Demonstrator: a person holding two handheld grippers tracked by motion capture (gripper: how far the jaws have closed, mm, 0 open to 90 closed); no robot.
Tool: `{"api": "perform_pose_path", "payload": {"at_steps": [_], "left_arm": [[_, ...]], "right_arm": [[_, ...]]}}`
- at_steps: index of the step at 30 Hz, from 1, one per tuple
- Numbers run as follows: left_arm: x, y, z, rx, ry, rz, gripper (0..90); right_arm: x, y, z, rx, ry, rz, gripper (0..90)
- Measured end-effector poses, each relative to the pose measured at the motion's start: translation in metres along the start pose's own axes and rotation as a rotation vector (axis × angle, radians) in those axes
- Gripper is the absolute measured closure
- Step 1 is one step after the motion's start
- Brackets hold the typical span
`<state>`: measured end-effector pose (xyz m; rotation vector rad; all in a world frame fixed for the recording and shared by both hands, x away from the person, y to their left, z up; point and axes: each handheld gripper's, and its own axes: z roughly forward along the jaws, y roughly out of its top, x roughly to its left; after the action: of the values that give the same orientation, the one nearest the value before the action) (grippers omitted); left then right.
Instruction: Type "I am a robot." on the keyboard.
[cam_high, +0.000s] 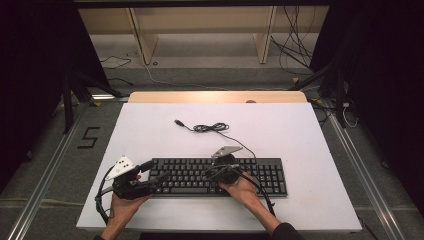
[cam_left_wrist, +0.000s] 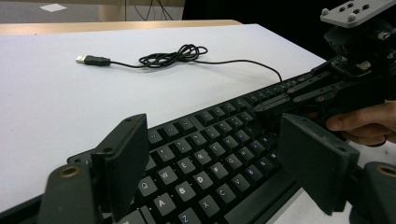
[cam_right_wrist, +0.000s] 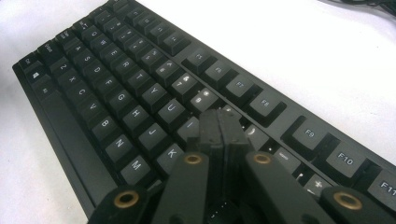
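Two grippers over a black keyboard

The right gripper, jaws together and empty, points down on the keyboard at mid-frame; the left gripper, jaws apart, hovers over its left end, lower left, both hands reaching from below.

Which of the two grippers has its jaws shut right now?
The right gripper, jaws pressed together over the middle of the keyboard. The left gripper, at the keyboard's left end, stands wide open.

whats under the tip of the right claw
The shut right claw sits over the black keyboard, by the I and K keys. The key directly beneath its tip is covered, so whether it presses one cannot be told.
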<state>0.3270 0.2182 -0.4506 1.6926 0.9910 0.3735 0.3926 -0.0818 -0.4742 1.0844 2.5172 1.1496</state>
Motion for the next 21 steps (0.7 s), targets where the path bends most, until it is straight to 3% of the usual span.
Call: {"api": "perform_pose_path", "payload": {"at_steps": [8,12,21], "left_arm": [[-0.001,0.000,0.000,0.000,0.001,-0.002,24.6],[0.000,0.000,0.000,-0.001,0.003,-0.001,24.7],[0.000,0.000,0.001,0.004,0.003,-0.004,24.7]], "right_arm": [[0.004,-0.002,0.003,0.012,-0.028,-0.031,90.0],[0.002,-0.001,0.002,0.011,-0.029,-0.013,90.0],[0.001,0.001,-0.014,-0.083,0.015,0.022,81.8]]}}
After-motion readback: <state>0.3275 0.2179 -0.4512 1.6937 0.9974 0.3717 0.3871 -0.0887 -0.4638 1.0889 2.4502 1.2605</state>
